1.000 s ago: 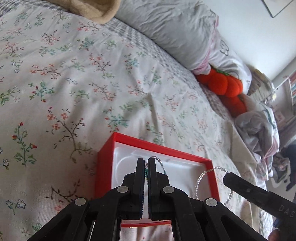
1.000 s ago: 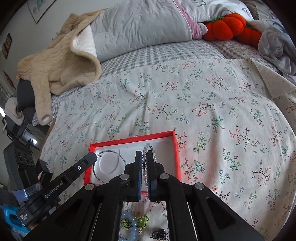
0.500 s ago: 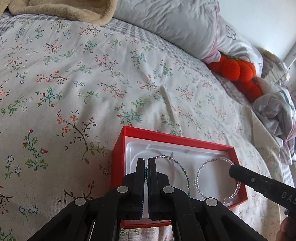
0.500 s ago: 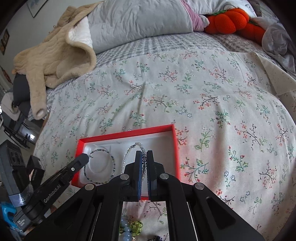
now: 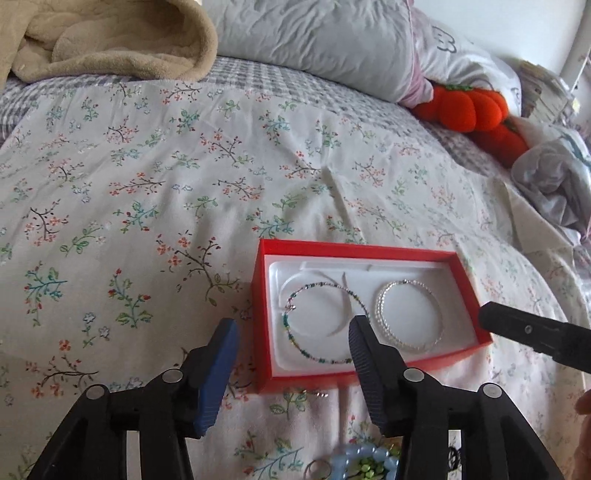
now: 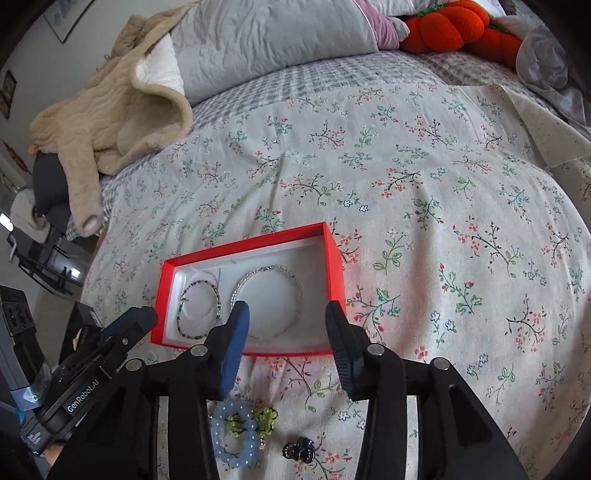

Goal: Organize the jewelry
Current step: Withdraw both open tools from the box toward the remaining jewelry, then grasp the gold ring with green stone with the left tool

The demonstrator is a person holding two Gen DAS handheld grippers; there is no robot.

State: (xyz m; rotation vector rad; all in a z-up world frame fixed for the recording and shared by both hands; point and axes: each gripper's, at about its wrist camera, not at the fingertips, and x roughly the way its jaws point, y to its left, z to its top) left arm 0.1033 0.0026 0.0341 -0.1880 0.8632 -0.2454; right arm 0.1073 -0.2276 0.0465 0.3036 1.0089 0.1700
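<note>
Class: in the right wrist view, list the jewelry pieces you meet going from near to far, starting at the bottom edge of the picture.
Dark blue beaded piece → pale blue bead bracelet → the two hoops, multicoloured beaded and clear crystal, side by side in the red box.

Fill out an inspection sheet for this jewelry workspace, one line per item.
Surface: floral bedspread, wrinkled.
Job's things: red box holding a multicolour beaded bracelet beside a silver bracelet; light-blue bead bracelet, green charm and dark piece lie loose in front of the box.
Clutter: beige jacket, pillow, orange plush.
Grippers: left tongs and right tongs have just opened; both empty.
Cables: nothing seen.
Surroundings: wall picture.
</note>
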